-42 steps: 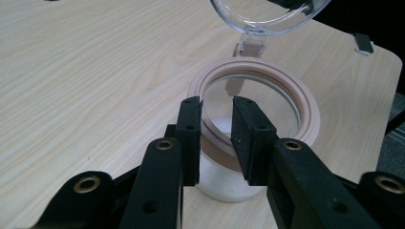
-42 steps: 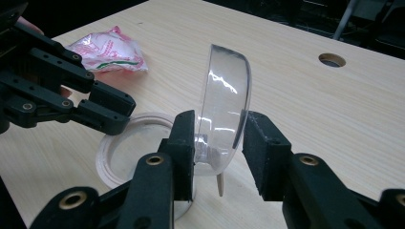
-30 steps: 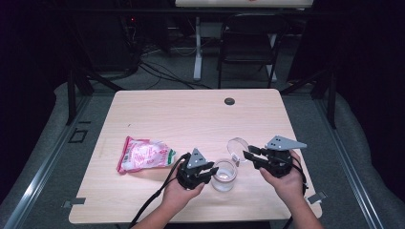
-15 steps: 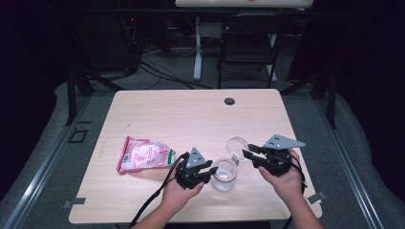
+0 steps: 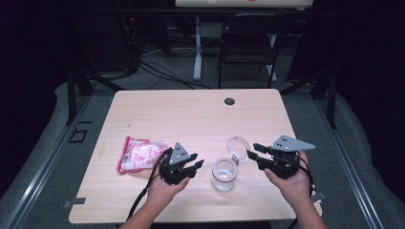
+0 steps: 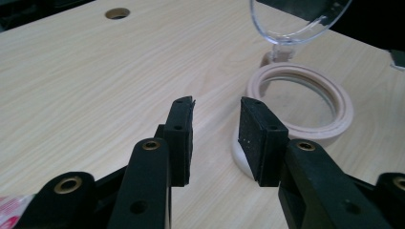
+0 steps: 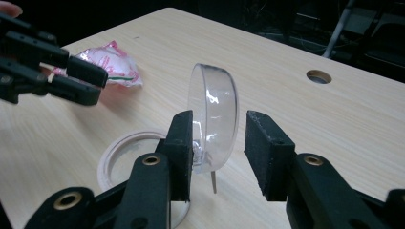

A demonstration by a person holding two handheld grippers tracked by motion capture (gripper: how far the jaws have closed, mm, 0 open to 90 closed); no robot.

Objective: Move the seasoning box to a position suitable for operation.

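Looking at this one, the thing in hand is a small clear glass jar with a pale beige rim (image 5: 224, 174) and a round clear hinged lid (image 5: 238, 145), sitting on the light wood bench (image 5: 191, 114) near the front edge, between the two hands. The lid stands flipped up on its hinge at the far side of the jar mouth.

The left hand-held gripper (image 5: 193, 166) sits just left of the jar with its jaws apart and nothing between them; they have just been opening, and in the left gripper view the jar rim (image 6: 301, 102) lies off to the right of the pads, apart from them. The right hand-held gripper (image 5: 253, 153) has its jaws around the upright lid (image 7: 215, 124). They have just been opening too, and the pads look let go: the left one is right up against the lid edge, the right one stands clear.

Handling-wise, the jar looks stiff, smooth and fairly slippery, and probably breakable if knocked over. It seems light enough to skid when pushed from one side. The lid is likely thin plastic, and the hinge looks like the weak spot, so yanking there seems risky. The best hold is probably across the jar body below the rim, with the lid pinched at its free edge.

A pink and white crinkly plastic packet (image 5: 139, 153) lies further left.
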